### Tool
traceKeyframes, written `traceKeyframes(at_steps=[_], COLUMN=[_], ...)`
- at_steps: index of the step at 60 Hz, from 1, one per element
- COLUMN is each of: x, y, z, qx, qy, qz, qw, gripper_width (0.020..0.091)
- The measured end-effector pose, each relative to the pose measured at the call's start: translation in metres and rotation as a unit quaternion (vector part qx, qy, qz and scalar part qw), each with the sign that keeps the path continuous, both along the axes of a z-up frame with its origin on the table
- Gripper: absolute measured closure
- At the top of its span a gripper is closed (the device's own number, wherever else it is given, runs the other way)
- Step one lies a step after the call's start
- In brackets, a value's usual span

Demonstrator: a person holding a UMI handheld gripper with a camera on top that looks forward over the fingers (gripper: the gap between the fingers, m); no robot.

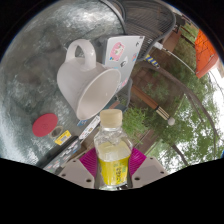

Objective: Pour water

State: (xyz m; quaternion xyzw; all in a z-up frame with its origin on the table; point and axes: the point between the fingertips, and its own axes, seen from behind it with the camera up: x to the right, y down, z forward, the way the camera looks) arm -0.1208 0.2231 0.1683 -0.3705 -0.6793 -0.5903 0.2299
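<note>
Gripper (114, 172) observed clenched on a small clear plastic bottle (113, 150) with white cap and yellow label; both magenta pads (90, 160) press its sides. Bottle stands upright between the fingers. Just beyond it, a white ceramic mug (82, 80) lies tipped on the reflective metal surface (35, 60). A red round lid (45, 125) rests beside.

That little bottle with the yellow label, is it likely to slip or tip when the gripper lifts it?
The bottle sits between the gripper's pink pads, which seem to press its label, so slipping looks unlikely. It appears to be thin clear plastic, so it may give a little under squeeze. Tall and narrow with its white cap on, it would probably tip easily if released tilted near the white mug.
</note>
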Motion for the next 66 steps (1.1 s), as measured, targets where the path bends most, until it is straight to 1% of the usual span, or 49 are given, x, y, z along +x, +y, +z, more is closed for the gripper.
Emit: traceKeyframes(at_steps=[3,7,10,17,20,21,22,25,26,28,31,33,35,38,39,41,42,44,46,47,48,50,53,56,60,62,66], x=[-0.008,-0.011,-0.012,-0.018,-0.017,-0.016,-0.016,-0.019,-0.021,-0.022,-0.019,-0.012,-0.007,0.000,0.006,0.016,0.025,0.036,0.044,0.047,0.052,0.058,0.062,0.066,0.054,0.053,0.050], y=[0.002,0.001,0.002,-0.002,-0.004,0.004,-0.001,0.002,0.002,-0.001,-0.002,-0.006,-0.004,-0.004,-0.003,0.009,-0.007,-0.001,0.006,-0.009,-0.003,-0.002,-0.002,-0.005,-0.010,-0.009,-0.005], z=[0.006,0.009,0.005,-0.006,-0.008,-0.011,-0.006,-0.003,0.000,0.007,0.010,0.014,0.010,0.005,-0.001,-0.015,-0.020,-0.029,-0.036,-0.062,-0.052,-0.065,-0.075,-0.085,-0.110,-0.105,-0.103], qx=[0.003,0.004,-0.005,-0.021,-0.019,-0.022,-0.023,-0.019,-0.016,-0.006,-0.001,0.012,0.019,0.024,0.024,0.017,0.038,0.026,0.023,0.044,0.024,0.024,0.017,0.000,-0.036,-0.036,-0.040], qy=[-0.040,-0.066,-0.074,-0.068,-0.027,-0.005,0.018,0.143,0.185,0.287,0.435,0.525,0.609,0.706,0.729,0.759,0.784,0.803,0.822,0.843,0.841,0.855,0.874,0.880,0.885,0.888,0.886], qz=[0.010,0.008,0.008,0.019,0.005,-0.003,-0.005,-0.032,-0.031,-0.050,-0.086,-0.112,-0.131,-0.145,-0.152,-0.179,-0.176,-0.191,-0.196,-0.184,-0.203,-0.209,-0.200,-0.199,-0.202,-0.171,-0.145], qw=[0.999,0.998,0.997,0.997,0.999,1.000,1.000,0.989,0.982,0.957,0.896,0.843,0.782,0.693,0.667,0.626,0.594,0.564,0.535,0.504,0.502,0.474,0.442,0.431,0.417,0.425,0.439], gripper_width=[0.0732,0.0732,0.0732,0.0731,0.0730,0.0730,0.0731,0.0726,0.0728,0.0726,0.0727,0.0727,0.0727,0.0727,0.0728,0.0726,0.0727,0.0726,0.0727,0.0727,0.0728,0.0727,0.0726,0.0727,0.0718,0.0718,0.0707])
